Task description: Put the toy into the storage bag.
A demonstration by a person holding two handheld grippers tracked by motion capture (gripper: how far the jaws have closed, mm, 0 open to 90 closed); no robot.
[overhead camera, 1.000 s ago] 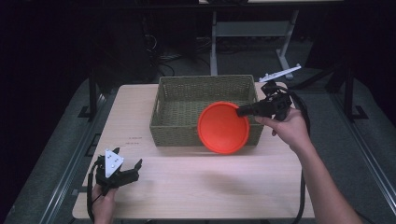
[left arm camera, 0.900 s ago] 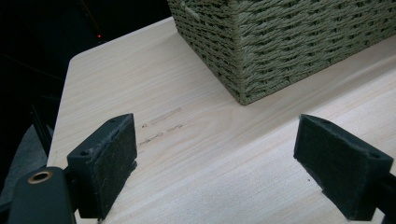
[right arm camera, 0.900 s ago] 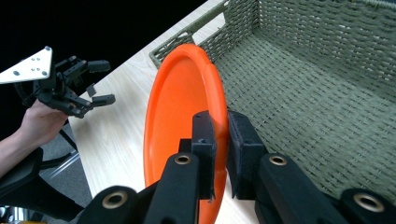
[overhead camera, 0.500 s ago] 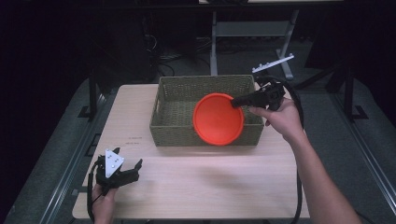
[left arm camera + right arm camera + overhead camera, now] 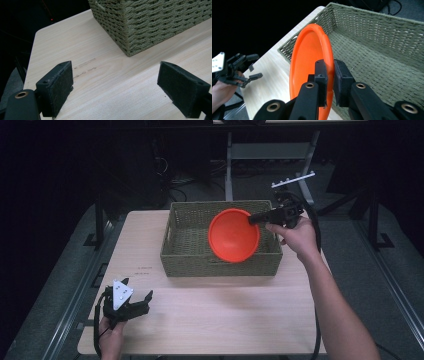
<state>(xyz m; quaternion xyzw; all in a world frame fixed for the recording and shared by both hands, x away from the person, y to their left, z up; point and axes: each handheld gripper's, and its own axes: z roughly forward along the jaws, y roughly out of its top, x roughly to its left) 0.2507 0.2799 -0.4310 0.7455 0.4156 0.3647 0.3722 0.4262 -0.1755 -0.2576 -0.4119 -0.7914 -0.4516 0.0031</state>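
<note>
Orange plate held on edge over the basket, left gripper idle.

Left gripper (image 5: 131,304) rests at the desk's (image 5: 225,310) near-left corner, fingers spread, gripping nothing; small dark marks on the desk beside it, unreadable. Woven basket (image 5: 190,250) sits at the desk's far edge, mid-desk. Orange plate (image 5: 233,235) is tilted up over the basket's right half, hollow face toward the desk's near edge. Right gripper (image 5: 256,219) fingers pinch its right rim.

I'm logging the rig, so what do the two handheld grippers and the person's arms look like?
Both are black. The left gripper carries a grey three-cornered plate, and its jaws bear dark felt-like pads. The right gripper shows brass-coloured rivets and trails a black cable. The forearms are unsleeved.
</note>
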